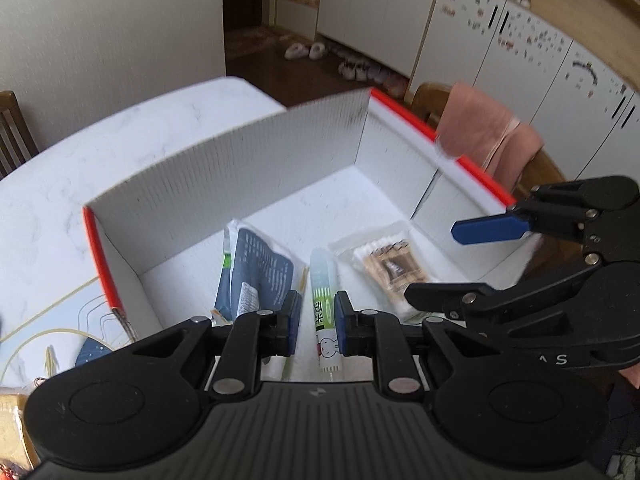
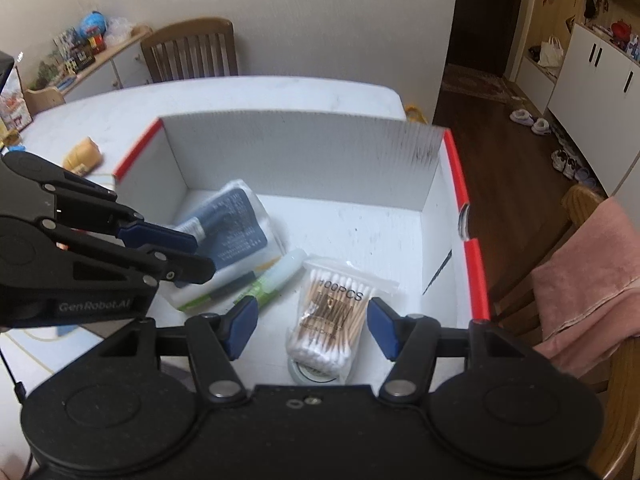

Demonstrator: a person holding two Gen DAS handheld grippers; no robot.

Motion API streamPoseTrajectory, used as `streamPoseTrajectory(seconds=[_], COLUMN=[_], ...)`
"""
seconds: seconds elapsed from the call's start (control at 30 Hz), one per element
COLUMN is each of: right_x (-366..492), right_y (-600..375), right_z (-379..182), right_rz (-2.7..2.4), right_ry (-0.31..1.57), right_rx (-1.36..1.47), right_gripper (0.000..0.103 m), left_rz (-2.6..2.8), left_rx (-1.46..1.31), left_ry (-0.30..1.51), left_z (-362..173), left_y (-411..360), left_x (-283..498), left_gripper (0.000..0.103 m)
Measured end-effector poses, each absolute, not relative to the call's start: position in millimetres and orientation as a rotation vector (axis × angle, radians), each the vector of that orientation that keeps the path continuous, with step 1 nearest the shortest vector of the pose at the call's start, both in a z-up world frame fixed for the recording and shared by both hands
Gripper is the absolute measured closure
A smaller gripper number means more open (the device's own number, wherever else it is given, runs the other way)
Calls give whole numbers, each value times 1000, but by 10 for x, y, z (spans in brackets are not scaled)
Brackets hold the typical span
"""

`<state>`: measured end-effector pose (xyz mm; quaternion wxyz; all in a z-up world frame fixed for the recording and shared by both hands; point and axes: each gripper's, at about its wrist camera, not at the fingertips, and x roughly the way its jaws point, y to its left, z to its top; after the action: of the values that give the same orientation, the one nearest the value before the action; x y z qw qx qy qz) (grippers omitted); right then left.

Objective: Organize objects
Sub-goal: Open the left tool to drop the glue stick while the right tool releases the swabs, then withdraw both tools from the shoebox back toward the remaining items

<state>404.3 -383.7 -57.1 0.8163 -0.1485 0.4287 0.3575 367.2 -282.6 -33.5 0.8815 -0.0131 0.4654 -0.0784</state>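
A white box [image 1: 240, 168] [image 2: 300, 160] with red rims stands open on the table. On its floor lie a blue-and-white packet [image 1: 256, 276] [image 2: 236, 220], a glue stick [image 1: 322, 280] [image 2: 280, 276] and a clear pack of cotton swabs [image 1: 384, 264] [image 2: 332, 312]. My left gripper [image 1: 318, 312] [image 2: 202, 256] hovers above the glue stick, its jaws nearly together and holding nothing. Over the swab pack hangs my right gripper [image 2: 314, 324] [image 1: 432, 264], open, with both pads clear of the pack's sides.
A ring-shaped roll [image 2: 312, 374] peeks out under the swab pack. The box sits on a white marble table [image 1: 120, 140]. A tan wrapped item [image 2: 82, 154] lies left of the box. A chair draped with a pink towel [image 2: 588, 280] stands at the right.
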Motion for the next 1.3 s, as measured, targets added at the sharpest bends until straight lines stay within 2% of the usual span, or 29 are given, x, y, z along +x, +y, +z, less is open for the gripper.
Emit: streamPoseTrajectory(seconds=[0.3, 0.47, 0.7, 0.83, 0.9, 1.0, 1.03, 1.07, 1.3], right_x=[3791, 3624, 3355, 3176, 3102, 2988, 2949, 2913, 2643], right_y=[-3920, -3951, -3894, -3799, -3743, -3642, -3596, -3548, -3182], right_z=[-289, -156, -76, -29, -14, 0, 1, 2, -18], right_rz=[785, 783, 785, 780, 784, 789, 788, 788, 808], right_ry=[843, 816, 807, 784, 782, 786, 787, 787, 795], right_rx=[-298, -254, -224, -236, -232, -222, -220, -219, -212], right_gripper=[35, 26, 23, 16, 15, 13, 13, 12, 11], left_rz=[-185, -162, -178, -182, -174, -158, -155, -149, -119], left_rx=[-33, 10, -4, -20, -26, -39, -43, -48, -80], left_ry=[880, 822, 789, 776, 766, 745, 737, 726, 713], left_z=[-61, 94, 227, 254, 264, 277, 283, 286, 269], left_y=[-2864, -2842, -2666, -2519, -2422, -2258, -2199, -2140, -1720], left_x=[3318, 3047, 2702, 2541, 2456, 2310, 2256, 2205, 1898], left_gripper=[86, 86, 86, 86, 81, 61, 47, 39, 37])
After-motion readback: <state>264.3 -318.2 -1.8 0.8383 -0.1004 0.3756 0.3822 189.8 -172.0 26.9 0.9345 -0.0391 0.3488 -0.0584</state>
